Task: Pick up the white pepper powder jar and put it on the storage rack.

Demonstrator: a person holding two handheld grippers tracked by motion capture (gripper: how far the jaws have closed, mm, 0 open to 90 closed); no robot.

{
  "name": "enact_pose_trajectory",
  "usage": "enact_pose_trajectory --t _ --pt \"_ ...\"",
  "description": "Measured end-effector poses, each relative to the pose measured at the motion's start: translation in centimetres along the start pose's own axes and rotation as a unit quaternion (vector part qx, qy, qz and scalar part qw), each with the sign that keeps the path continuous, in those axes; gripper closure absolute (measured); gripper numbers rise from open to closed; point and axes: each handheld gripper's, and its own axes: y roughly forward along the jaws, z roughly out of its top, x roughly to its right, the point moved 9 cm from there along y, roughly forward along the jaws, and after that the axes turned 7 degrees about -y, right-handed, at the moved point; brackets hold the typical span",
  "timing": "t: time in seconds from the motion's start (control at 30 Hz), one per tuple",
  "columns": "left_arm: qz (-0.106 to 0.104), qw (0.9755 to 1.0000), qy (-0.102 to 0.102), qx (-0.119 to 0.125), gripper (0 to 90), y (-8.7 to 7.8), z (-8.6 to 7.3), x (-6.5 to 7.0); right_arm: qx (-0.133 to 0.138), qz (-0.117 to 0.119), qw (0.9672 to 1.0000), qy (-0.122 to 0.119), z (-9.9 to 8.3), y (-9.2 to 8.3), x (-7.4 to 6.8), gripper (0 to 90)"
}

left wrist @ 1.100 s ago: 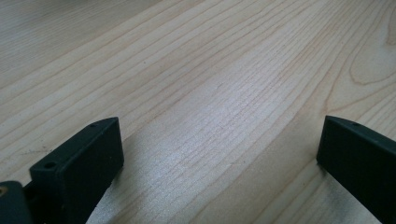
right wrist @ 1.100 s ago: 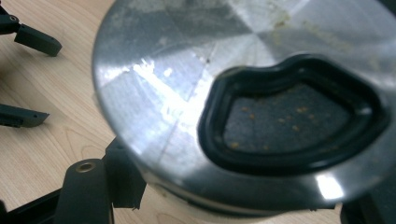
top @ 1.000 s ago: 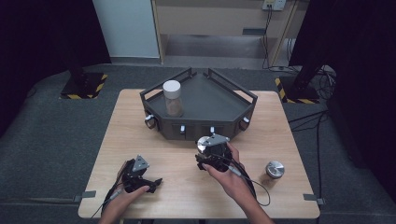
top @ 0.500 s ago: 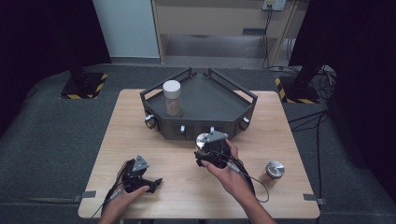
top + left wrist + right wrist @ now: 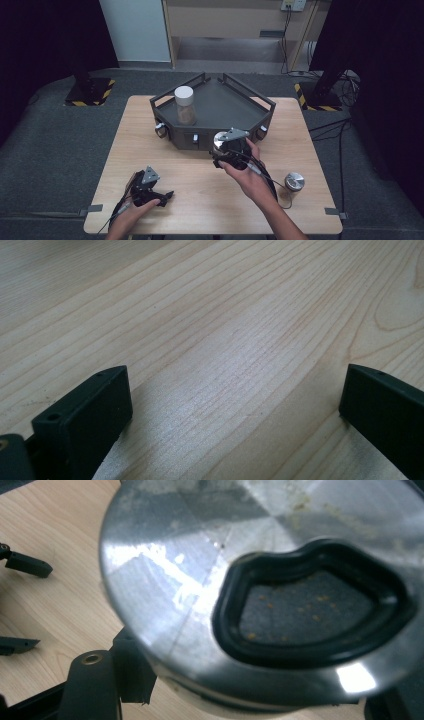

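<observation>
The right gripper (image 5: pixel 220 145), clamped on a shaker jar (image 5: pixel 260 595), had lifted it off the counter (image 5: pixel 200 200) toward the tray (image 5: pixel 225 105), while the left gripper (image 5: pixel 159 196) rested open.

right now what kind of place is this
Probably a lab or recording studio, not a home: a lone wooden table on grey carpet, black curtains on both sides, and yellow-black hazard tape on a stand base.

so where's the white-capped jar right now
In the high view the white-capped jar stands upright in the left part of the dark tray, at the table's far side, apart from both hand-held grippers.
</observation>
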Motion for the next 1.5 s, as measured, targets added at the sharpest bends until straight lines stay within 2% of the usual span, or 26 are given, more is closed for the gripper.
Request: enact_pose_trajectory --t 1.03,1.5 --pt "0.0 1.0 0.0 0.001 0.0 0.0 0.0 0.0 0.012 -0.012 0.9998 0.006 3.3 -0.9 2.1 30.8" --pt "0.0 1.0 -0.001 0.001 0.0 0.0 0.0 0.0 0.013 -0.02 0.9996 0.018 4.5 -0.2 3.6 30.8"
